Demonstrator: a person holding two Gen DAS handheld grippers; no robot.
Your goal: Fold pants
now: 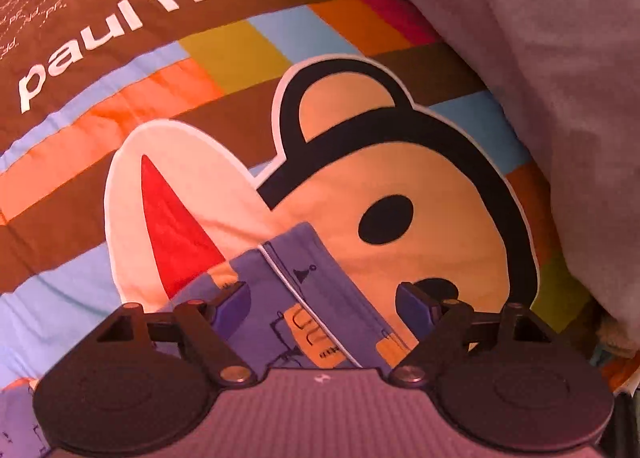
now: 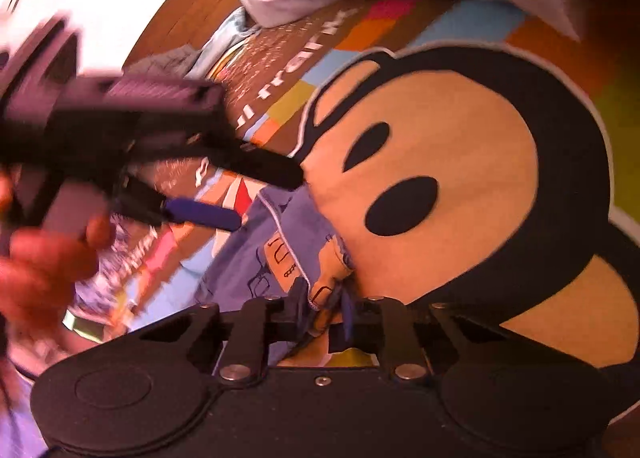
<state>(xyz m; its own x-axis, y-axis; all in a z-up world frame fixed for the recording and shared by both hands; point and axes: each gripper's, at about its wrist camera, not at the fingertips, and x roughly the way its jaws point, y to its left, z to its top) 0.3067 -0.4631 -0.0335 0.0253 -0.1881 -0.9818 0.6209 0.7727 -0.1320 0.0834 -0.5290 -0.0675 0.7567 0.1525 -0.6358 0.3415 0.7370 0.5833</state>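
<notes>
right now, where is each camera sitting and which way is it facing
Left wrist: sits on the left gripper, looking forward and down at the blue pants on the monkey-print bedspread; its own open fingers straddle the cloth.
Right wrist: sits on the right gripper, facing across the same bedspread; its fingers are shut on the pants, and the blurred left gripper and the person's hand show at left.
Shared: the pants, the monkey face, the grey blanket.
</notes>
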